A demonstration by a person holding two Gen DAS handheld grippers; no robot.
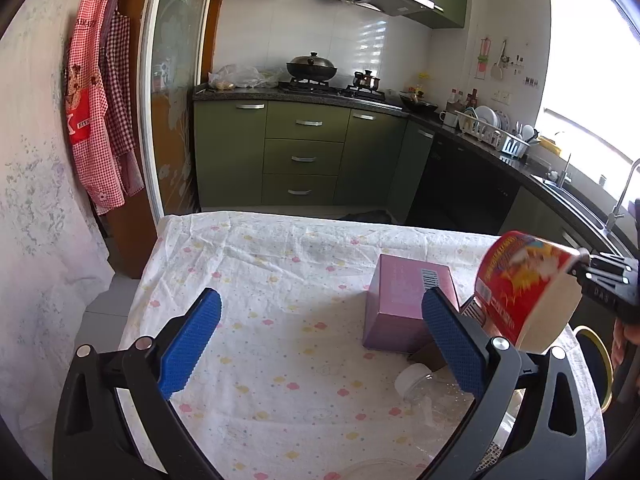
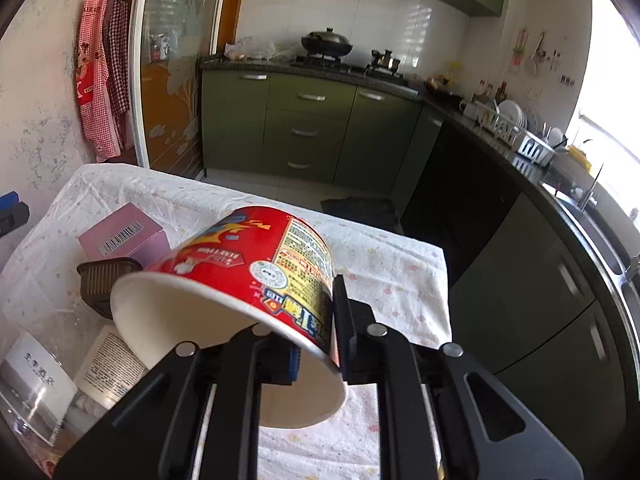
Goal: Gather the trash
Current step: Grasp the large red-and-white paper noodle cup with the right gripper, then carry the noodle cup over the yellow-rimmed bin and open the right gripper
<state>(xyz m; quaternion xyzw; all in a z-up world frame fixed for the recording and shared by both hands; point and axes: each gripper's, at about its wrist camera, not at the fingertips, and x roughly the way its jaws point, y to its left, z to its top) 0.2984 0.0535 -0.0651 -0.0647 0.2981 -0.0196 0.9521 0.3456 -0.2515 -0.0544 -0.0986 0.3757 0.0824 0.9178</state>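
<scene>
The right tongs [image 2: 316,344] are closed on the rim wall of a red noodle cup [image 2: 240,280], one finger inside the mouth and one outside against the printed wall. The cup is lifted clear of the table [image 2: 400,272] and tilted, mouth toward the camera and slightly down. The left tongs [image 1: 320,340] stand wide apart, holding nothing, above the flowered cloth.

Risks at the grip:
- The hold bears on a thin paper wall only. Judged from the pinch point, a harder squeeze could buckle the rim; a looser one could let the cup pivot and drop.
- The mouth is tilted downward. Any residue inside could spill onto the cloth; the interior appears white and dry, but its bottom is not visible.

Risks nearby:
- A pink box [image 1: 408,300] stands on the table near the cup, with a brown tray [image 2: 104,284] and a clear jar [image 1: 432,392] lying close by. A low swing of the cup could knock these over.
- A gold-rimmed object [image 1: 600,364] sits past the table edge beyond the cup; whether it is the trash container cannot be told.
- The left tongs' right finger sits just beside the pink box in the left view. Both tools working this corner could collide.
</scene>
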